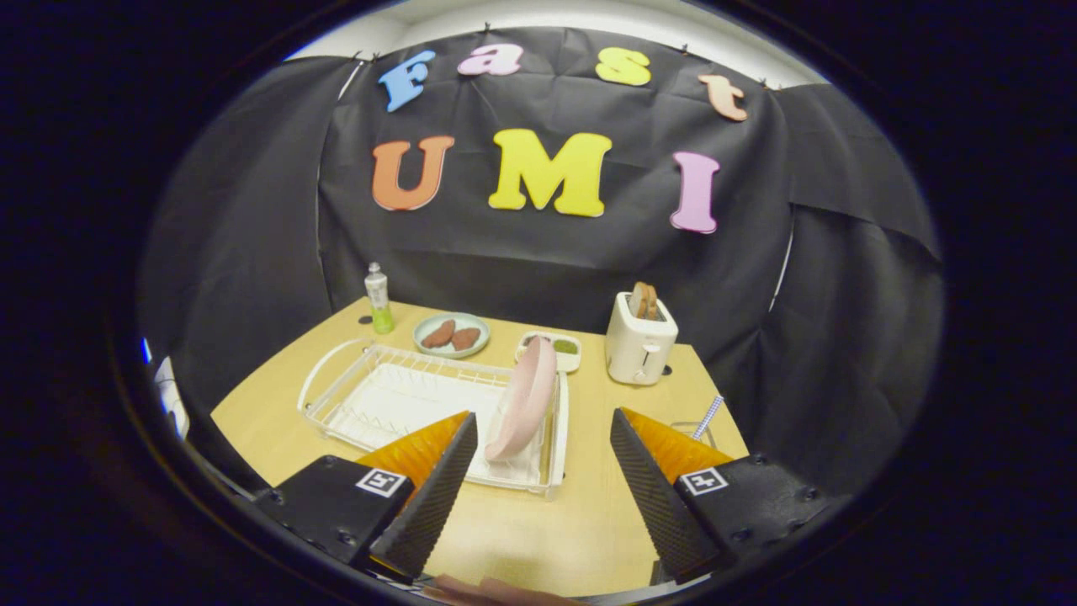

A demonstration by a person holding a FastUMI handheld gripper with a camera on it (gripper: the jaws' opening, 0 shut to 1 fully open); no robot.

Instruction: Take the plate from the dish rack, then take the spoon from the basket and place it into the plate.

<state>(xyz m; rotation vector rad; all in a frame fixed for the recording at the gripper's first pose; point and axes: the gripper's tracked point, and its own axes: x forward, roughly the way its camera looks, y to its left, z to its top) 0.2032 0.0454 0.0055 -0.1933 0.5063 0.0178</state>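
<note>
Gripper (543, 421) gapes (holding nothing) before plate (523, 397) in rack (336, 383).

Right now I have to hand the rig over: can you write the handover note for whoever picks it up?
Gripper: open, holding nothing, over the bare table just short of the dish rack.
Pink plate: stands on edge in the rack's end nearest the fingers, just beyond them, untouched.
Spoon: only its handle shows, sticking up behind one finger; the basket is mostly hidden there.
Done: nothing yet.
Left: lift the plate out of the rack and set it down, then fetch the spoon and lay it in the plate.
</note>
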